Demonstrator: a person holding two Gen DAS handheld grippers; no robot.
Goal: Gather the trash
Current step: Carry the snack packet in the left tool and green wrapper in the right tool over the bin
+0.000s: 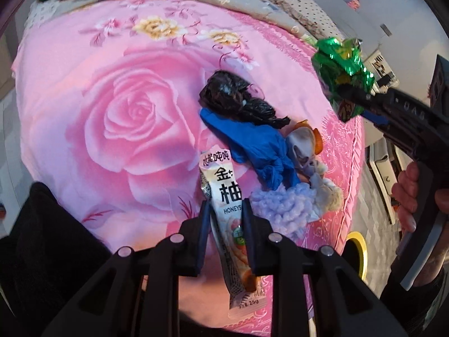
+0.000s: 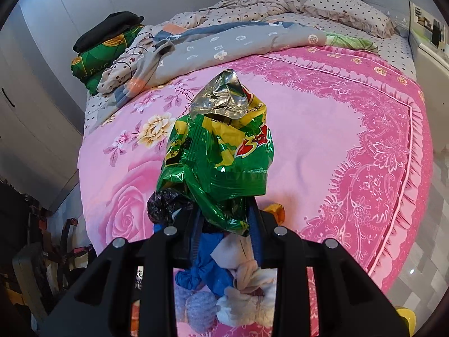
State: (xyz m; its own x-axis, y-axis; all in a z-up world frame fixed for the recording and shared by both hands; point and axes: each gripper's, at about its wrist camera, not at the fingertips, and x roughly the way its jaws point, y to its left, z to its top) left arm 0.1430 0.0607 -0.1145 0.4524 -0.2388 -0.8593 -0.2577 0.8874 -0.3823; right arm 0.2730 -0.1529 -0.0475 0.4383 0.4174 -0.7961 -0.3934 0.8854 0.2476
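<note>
A pink bedspread [image 1: 84, 90] printed with a large rose and magenta lace border is seen beneath a green-and-yellow foil snack bag [image 2: 221, 154] with silver lining. A black plastic bag [image 1: 233, 95], blue glove [image 1: 252, 146], lavender fluffy cloth [image 1: 277, 205] and white sachet [image 1: 227, 193] with black lettering are shown at centre.

left tool [image 1: 226, 210] clamped, right tool [image 2: 224, 219] clamped

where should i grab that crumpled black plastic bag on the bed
Pinch the crumpled black plastic bag at its thin twisted tail, which lies over the blue plastic glove. Probably come from above, fingers straddling the tail: it is narrow enough to close on, while the bulging body looks wide and slippery.
</note>
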